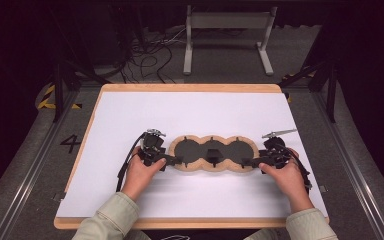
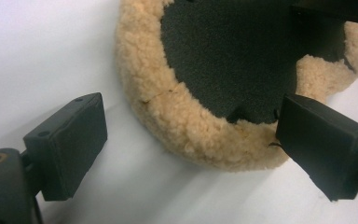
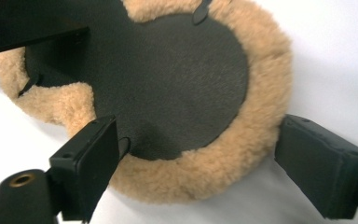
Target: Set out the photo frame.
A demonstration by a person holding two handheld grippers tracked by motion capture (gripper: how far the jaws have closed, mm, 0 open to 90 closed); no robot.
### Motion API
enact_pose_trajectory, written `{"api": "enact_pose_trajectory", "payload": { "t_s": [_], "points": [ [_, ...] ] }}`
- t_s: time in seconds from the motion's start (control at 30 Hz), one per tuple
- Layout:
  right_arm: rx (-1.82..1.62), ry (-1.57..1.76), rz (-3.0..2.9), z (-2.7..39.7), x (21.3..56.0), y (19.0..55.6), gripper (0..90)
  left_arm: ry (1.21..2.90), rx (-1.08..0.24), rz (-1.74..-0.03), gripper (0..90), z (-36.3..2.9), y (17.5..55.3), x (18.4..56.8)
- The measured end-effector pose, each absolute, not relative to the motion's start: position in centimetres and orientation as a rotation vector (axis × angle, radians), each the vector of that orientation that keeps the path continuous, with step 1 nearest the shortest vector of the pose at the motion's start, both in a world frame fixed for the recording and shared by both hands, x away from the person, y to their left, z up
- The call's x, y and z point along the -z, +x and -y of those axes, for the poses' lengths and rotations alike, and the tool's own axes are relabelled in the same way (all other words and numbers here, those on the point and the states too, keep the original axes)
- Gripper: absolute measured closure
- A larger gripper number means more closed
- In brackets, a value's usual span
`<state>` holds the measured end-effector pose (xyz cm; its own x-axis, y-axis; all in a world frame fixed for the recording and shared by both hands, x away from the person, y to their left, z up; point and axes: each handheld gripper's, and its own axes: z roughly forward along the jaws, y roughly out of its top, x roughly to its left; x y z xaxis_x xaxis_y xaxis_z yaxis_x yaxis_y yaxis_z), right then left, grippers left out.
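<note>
Fleece-edged pad (image 1: pixel 213 154) lies between left gripper (image 1: pixel 179 160) and right gripper (image 1: pixel 246 162), both wide open, holding nothing.

One fleece-edged pad (image 1: pixel 213 154) lies between the two sets of tongs, left tongs (image 1: pixel 176 160) and right tongs (image 1: pixel 247 162). It has three rounded lobes with dark centres, and one small black block (image 1: pixel 213 155) sits on the middle lobe. Two hands hold the tongs: the left hand (image 1: pixel 141 172), the right hand (image 1: pixel 286 176). One white tabletop (image 1: pixel 190 112) carries it all.
</note>
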<state>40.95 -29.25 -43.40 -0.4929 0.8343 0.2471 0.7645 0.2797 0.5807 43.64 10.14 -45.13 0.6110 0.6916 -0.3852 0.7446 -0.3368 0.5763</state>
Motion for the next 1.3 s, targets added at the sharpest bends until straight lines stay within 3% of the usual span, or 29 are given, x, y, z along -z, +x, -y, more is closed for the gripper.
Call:
{"api": "enact_pose_trajectory", "payload": {
  "t_s": [0.5, 1.3],
  "points": [
    [-0.991, 1.575, -2.423, 28.7, 43.9, 40.9, 7.3, 2.107, 0.099, -1.130, 10.3, -8.9, 43.3, 45.0],
    [-0.979, 1.680, -2.300, 28.3, 43.7, 40.5, 16.4, 2.121, 0.035, -1.188, 16.8, -8.5, 42.9, 44.4]
  ]
}}
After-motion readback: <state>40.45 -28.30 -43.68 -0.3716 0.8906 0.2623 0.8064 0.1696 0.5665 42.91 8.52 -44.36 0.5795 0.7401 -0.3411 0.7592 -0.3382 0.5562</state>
